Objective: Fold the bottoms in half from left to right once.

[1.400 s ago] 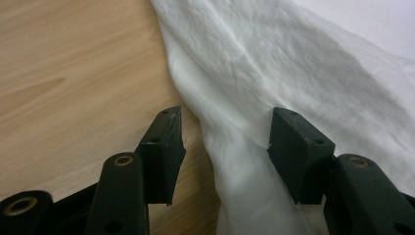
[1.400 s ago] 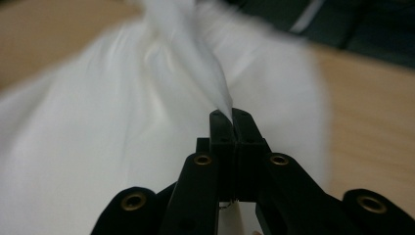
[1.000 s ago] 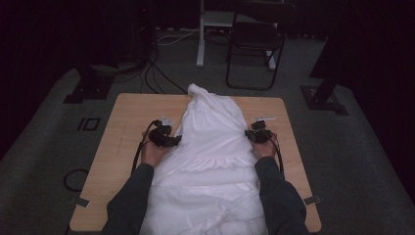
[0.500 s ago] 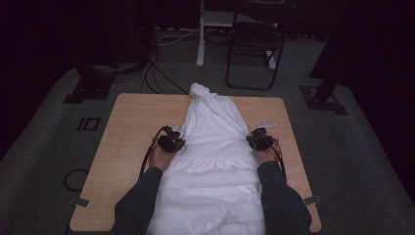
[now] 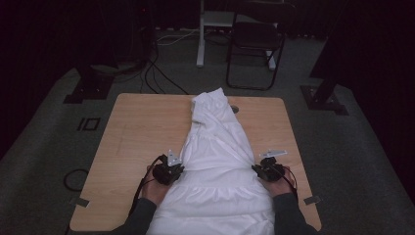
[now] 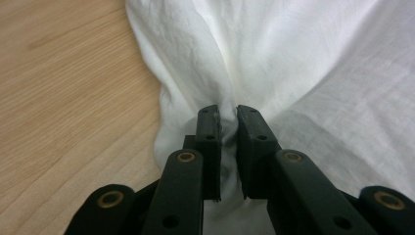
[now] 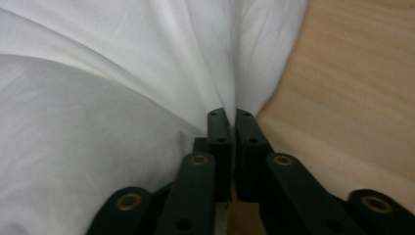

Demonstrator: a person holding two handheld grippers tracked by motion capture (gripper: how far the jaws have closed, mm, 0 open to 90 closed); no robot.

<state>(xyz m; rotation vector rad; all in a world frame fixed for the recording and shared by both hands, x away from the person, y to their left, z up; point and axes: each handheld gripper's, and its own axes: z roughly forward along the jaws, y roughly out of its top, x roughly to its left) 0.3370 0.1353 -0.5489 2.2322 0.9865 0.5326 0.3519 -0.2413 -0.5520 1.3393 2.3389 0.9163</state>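
A white cloth (image 5: 215,161) lies lengthwise down the middle of the wooden table (image 5: 142,127), its near end hanging over the front edge. My left gripper (image 5: 177,169) pinches the cloth's left edge; in the left gripper view the cloth (image 6: 303,63) bunches into a fold between the jaws of the gripper (image 6: 228,113). My right gripper (image 5: 258,169) pinches the right edge, and the cloth (image 7: 98,98) runs as a thin fold into that gripper (image 7: 228,115). Both pairs of jaws have just been opening slightly, with cloth still caught between them.
Bare wood lies on both sides of the cloth. A small dark object (image 5: 235,108) sits by the cloth's far end. Beyond the table stand a folding chair (image 5: 254,39), a white post (image 5: 200,34), floor cables (image 5: 156,73) and dark stand bases (image 5: 88,90).
Both hands have drawn back toward the table's near edge, and the cloth has slid with them. Its far end now lies closer to me.
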